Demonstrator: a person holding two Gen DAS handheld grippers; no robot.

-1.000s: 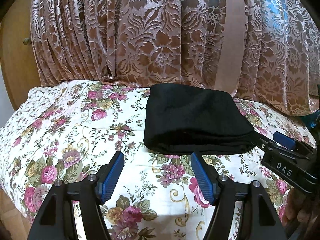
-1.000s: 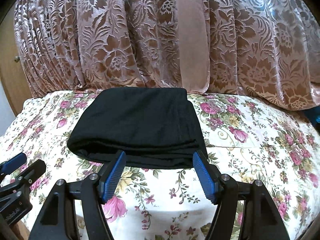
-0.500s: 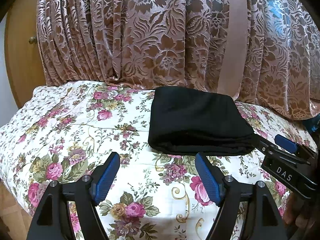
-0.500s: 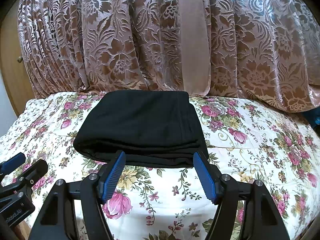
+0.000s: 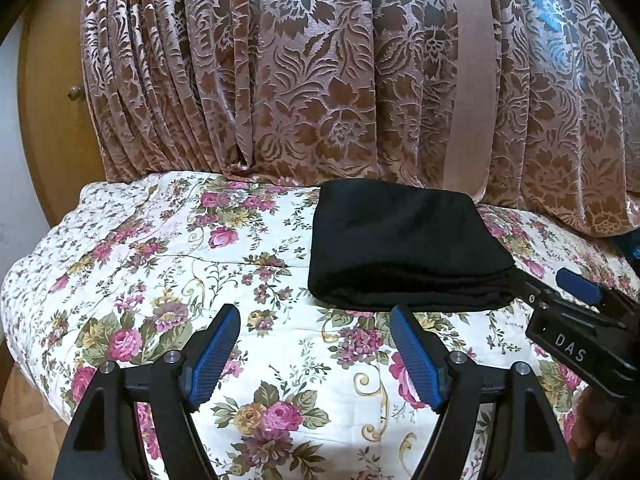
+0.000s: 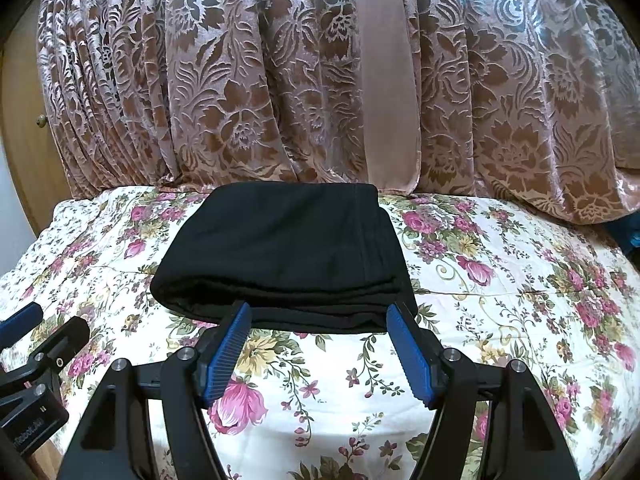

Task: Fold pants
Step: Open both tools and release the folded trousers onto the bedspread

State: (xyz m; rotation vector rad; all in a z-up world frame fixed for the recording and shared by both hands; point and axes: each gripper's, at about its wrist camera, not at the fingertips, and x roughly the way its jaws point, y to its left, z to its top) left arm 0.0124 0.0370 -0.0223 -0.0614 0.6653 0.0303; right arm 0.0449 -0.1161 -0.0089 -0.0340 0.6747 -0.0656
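Note:
The black pants point(image 5: 404, 244) lie folded into a thick rectangle on the floral bedspread point(image 5: 168, 264), near the curtain. They also show in the right wrist view point(image 6: 284, 256). My left gripper point(image 5: 316, 324) is open and empty, above the bedspread to the front left of the pants. My right gripper point(image 6: 318, 320) is open and empty, just in front of the near folded edge, not touching it. The right gripper also shows at the right edge of the left wrist view point(image 5: 576, 308).
A brown patterned curtain point(image 5: 320, 80) hangs behind the bed, its hem resting on the bedspread. A wooden cupboard door with a knob point(image 5: 74, 92) stands at the far left. The bed edge drops off at the left point(image 5: 16, 320).
Both grippers have pulled back and risen a little from the folded pants. The pants have not moved. Both jaws stay open.

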